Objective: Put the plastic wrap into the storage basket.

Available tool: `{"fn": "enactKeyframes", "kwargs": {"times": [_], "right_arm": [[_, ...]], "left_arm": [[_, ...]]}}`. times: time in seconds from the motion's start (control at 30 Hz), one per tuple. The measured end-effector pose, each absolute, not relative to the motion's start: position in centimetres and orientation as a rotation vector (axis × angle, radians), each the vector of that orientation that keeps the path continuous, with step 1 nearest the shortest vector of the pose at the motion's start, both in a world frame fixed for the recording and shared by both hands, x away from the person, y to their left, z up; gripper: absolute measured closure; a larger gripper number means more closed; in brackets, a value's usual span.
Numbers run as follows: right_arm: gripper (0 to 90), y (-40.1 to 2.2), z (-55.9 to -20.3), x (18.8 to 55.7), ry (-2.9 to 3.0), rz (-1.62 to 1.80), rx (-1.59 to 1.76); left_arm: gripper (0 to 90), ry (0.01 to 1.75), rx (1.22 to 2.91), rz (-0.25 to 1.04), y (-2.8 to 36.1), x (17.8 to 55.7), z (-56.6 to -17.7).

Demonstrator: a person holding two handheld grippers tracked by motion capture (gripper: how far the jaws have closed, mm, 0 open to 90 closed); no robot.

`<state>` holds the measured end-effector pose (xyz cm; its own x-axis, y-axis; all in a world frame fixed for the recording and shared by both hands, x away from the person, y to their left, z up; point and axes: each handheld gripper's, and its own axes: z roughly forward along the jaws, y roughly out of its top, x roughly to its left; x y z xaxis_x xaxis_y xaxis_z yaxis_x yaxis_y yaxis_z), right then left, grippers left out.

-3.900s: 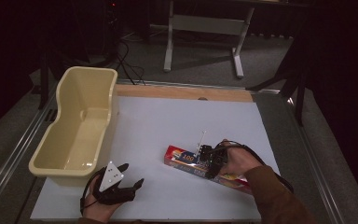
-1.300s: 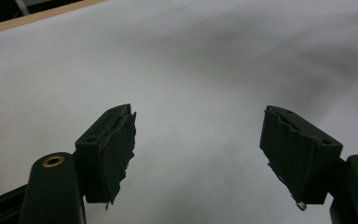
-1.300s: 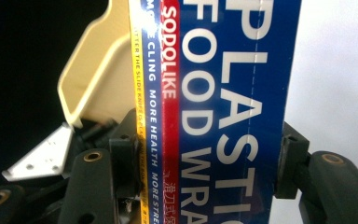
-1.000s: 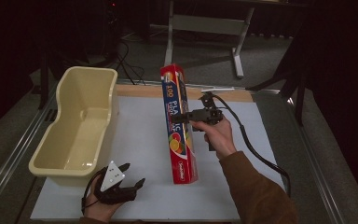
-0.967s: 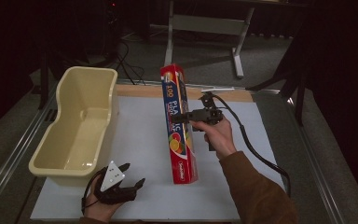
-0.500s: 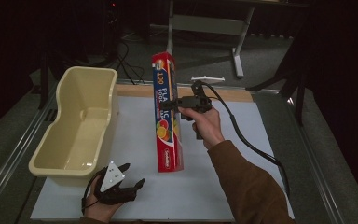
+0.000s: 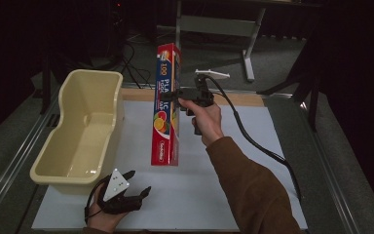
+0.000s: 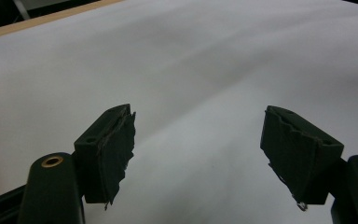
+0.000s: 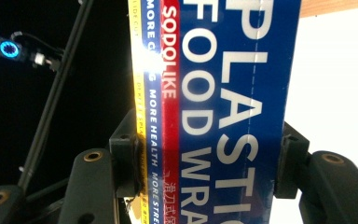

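Note:
A long red and blue plastic food wrap box hangs upright above the white table mat, just right of the cream tub. My right gripper is shut on its upper half, held by a hand in a brown sleeve. In the right gripper view both pads press the sides of the box, whose white lettering runs up the picture. My left gripper rests low at the front left of the mat with its jaws open. In the left gripper view its fingertips stand wide apart over bare white mat.
A cream plastic tub stands along the left side of the white mat. A black cable trails from the right gripper across the mat. A wooden table edge runs behind; metal rails flank both sides.
The right gripper has carried the wrap box left and upward, toward the tub. The box stands more upright. The left gripper has stayed put.

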<state>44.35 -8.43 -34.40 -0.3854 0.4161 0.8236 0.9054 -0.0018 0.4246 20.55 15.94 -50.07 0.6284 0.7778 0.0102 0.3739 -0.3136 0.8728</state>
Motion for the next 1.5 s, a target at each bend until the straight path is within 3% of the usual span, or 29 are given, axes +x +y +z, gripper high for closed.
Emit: {"fn": "enactKeyframes", "kwargs": {"times": [1.5], "right_arm": [[42.1,-0.3,-34.6,45.3,-1.599,-1.385,-1.411]], "left_arm": [[25.4,0.91,1.912,0.547,16.2,20.6,-50.1]]}}
